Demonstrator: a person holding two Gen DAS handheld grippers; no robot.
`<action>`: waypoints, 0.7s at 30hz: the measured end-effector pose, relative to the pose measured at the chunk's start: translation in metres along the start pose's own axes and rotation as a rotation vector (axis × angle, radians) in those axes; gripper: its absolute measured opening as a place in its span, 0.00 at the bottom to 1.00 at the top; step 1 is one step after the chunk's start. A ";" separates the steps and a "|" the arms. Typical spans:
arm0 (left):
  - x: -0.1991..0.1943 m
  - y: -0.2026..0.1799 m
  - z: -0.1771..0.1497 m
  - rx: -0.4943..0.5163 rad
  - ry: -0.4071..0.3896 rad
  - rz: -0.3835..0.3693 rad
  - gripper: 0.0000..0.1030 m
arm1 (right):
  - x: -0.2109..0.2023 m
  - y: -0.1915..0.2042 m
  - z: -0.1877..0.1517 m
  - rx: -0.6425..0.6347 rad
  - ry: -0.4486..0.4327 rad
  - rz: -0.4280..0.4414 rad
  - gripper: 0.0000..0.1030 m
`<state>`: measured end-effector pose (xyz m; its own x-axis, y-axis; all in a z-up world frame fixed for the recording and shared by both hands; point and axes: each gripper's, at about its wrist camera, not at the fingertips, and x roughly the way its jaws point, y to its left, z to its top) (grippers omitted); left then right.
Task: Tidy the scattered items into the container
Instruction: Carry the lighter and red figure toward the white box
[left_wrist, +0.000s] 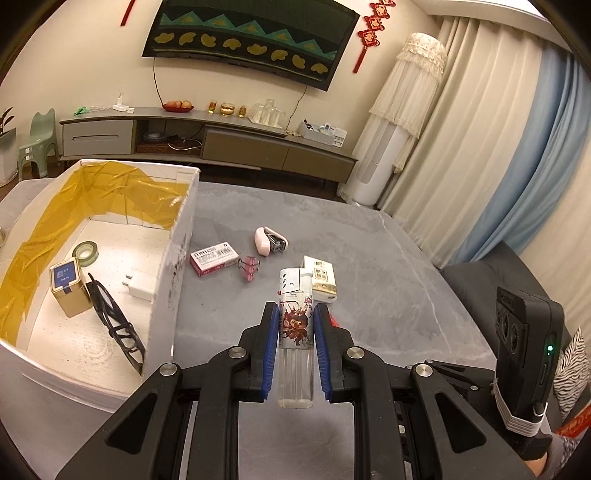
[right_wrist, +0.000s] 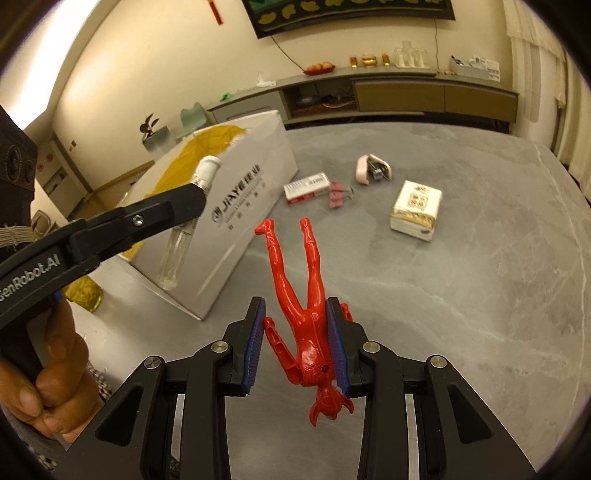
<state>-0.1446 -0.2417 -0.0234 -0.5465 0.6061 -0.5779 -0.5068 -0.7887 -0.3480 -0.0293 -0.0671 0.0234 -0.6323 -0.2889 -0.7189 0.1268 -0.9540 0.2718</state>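
My left gripper (left_wrist: 295, 308) is shut on a clear lighter (left_wrist: 295, 332) with a cartoon print, held upright above the grey table just right of the white box (left_wrist: 184, 221). In the right wrist view the lighter (right_wrist: 177, 251) hangs beside the box wall (right_wrist: 240, 206). My right gripper (right_wrist: 295, 302) is shut on a red toy figure (right_wrist: 310, 332), whose feet point away. A staples box (left_wrist: 214, 258), pink binder clips (left_wrist: 249, 266), a pink stapler (left_wrist: 267, 240) and a tissue pack (left_wrist: 323, 280) lie on the table.
In the box, which is lined with yellow tape, lie a tape roll (left_wrist: 85, 253), a gold tin (left_wrist: 68, 288), black glasses (left_wrist: 110, 317) and a white charger (left_wrist: 142, 286). A hand (right_wrist: 55, 369) grips the left tool. A TV cabinet (left_wrist: 221, 140) stands beyond the table.
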 end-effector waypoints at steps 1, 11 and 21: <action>-0.002 0.001 0.001 -0.003 -0.003 0.000 0.20 | -0.001 0.002 0.002 -0.003 -0.003 0.002 0.34; -0.020 0.019 0.011 -0.042 -0.042 0.003 0.20 | -0.008 0.023 0.016 -0.011 -0.026 0.033 0.34; -0.037 0.040 0.022 -0.084 -0.084 0.022 0.20 | -0.013 0.056 0.041 -0.060 -0.065 0.066 0.34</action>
<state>-0.1594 -0.2939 0.0005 -0.6129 0.5920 -0.5234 -0.4384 -0.8058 -0.3981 -0.0453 -0.1134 0.0746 -0.6692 -0.3476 -0.6568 0.2141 -0.9366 0.2775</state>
